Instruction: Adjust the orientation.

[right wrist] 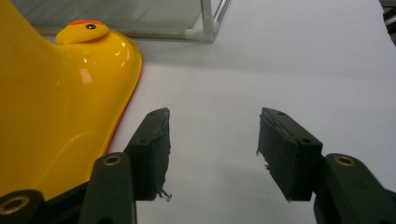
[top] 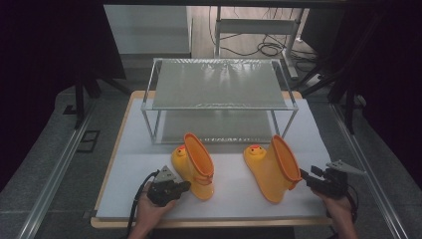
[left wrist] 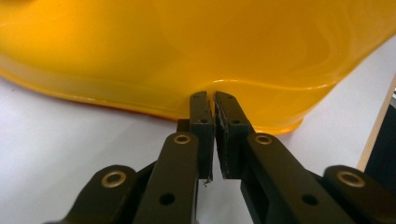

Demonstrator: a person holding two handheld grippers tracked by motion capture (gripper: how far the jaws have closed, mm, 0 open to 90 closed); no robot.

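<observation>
Yellow rubber is facing both tools: your left gripper (left wrist: 214, 100), jaws nearly closed and empty, is nosing the left boot (top: 195, 167); your right gripper (right wrist: 212, 140), wide open, is standing beside the right boot (top: 271, 167). Pushing risks toppling either.

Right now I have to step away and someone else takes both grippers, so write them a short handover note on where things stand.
Left gripper: jaws shut, tips right at the sole edge of the left yellow duck boot; whether it pinches the boot, I cannot tell.
Right gripper: open, empty, beside the right yellow duck boot.
Both boots are on the white table top, in front of the two-tier metal rack, whose shelves hold nothing.
Done: no boot shelved.
Left: probably grasping each boot and placing it on the rack.
</observation>
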